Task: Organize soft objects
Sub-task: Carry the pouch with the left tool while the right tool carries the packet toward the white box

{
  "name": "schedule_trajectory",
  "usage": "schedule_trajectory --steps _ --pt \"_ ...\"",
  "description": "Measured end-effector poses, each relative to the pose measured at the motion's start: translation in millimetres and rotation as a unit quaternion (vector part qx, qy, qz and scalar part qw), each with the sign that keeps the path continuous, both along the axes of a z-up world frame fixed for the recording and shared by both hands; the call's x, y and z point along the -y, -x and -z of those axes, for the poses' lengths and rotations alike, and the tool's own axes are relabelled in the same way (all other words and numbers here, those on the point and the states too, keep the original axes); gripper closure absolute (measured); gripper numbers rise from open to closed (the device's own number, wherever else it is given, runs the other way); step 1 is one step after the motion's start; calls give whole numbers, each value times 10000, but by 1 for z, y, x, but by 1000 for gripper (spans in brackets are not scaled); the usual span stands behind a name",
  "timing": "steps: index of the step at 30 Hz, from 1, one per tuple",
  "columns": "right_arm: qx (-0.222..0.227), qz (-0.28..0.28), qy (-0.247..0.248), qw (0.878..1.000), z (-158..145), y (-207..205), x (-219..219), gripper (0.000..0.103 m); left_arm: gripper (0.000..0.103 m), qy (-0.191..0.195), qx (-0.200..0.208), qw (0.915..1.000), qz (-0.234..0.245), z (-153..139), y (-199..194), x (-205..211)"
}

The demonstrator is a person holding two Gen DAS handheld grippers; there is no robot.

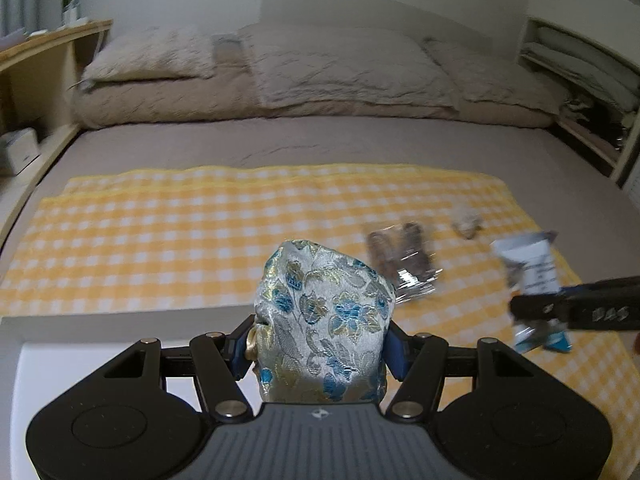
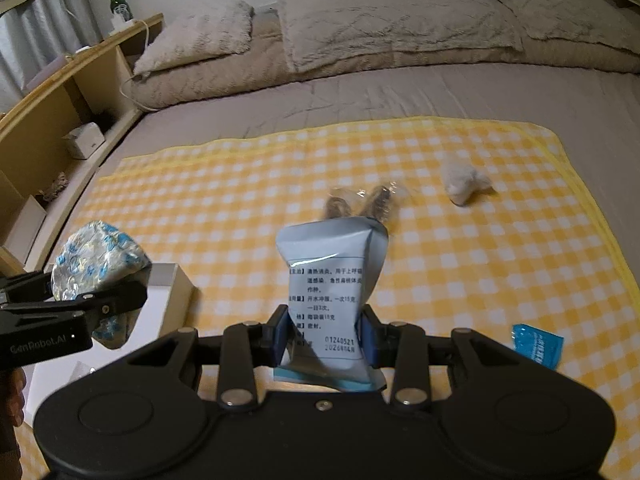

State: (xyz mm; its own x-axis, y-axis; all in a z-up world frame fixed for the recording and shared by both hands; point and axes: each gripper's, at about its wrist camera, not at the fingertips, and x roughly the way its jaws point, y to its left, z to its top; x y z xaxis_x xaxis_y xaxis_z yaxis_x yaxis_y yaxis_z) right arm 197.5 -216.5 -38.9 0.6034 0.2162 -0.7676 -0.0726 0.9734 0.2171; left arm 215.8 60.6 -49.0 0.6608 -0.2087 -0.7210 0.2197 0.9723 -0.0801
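My left gripper (image 1: 320, 344) is shut on a silver brocade pouch (image 1: 324, 316) with blue flowers, held above a white box (image 1: 48, 356). The pouch (image 2: 96, 260) and the left gripper (image 2: 108, 300) also show in the right wrist view, over the same box (image 2: 168, 296). My right gripper (image 2: 326, 336) is shut on a pale blue medicine sachet (image 2: 332, 280) with printed text, held above the yellow checked cloth (image 2: 480, 264). The sachet (image 1: 528, 268) shows at the right of the left wrist view, in the right gripper (image 1: 536, 308).
On the cloth lie a clear plastic packet with dark contents (image 2: 368, 200), a small whitish lump (image 2: 462, 182) and a blue sachet (image 2: 538, 344). Pillows (image 1: 344, 64) line the bed's head. Wooden shelves (image 2: 60, 92) run along the left.
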Motion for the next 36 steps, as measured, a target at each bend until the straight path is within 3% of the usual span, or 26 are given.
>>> schedule_trajectory --steps 6,11,24,30,36 --pt "97 -177 -22 9998 -5 -3 -19 66 40 -362 -206 9991 -67 22 -2 -28" --pt "226 -401 -39 9989 -10 -6 -39 66 40 -611 -706 9956 81 52 -4 -49" --pt "540 -1549 263 9861 -10 -18 -108 66 40 -370 -1281 9882 751 88 6 -61" --pt "727 -2285 692 9684 -4 -24 -148 66 40 -422 -1334 9838 1117 97 5 -57" --pt "853 -3231 1241 9343 5 -35 -185 66 40 -176 -1310 9838 1210 98 5 -68"
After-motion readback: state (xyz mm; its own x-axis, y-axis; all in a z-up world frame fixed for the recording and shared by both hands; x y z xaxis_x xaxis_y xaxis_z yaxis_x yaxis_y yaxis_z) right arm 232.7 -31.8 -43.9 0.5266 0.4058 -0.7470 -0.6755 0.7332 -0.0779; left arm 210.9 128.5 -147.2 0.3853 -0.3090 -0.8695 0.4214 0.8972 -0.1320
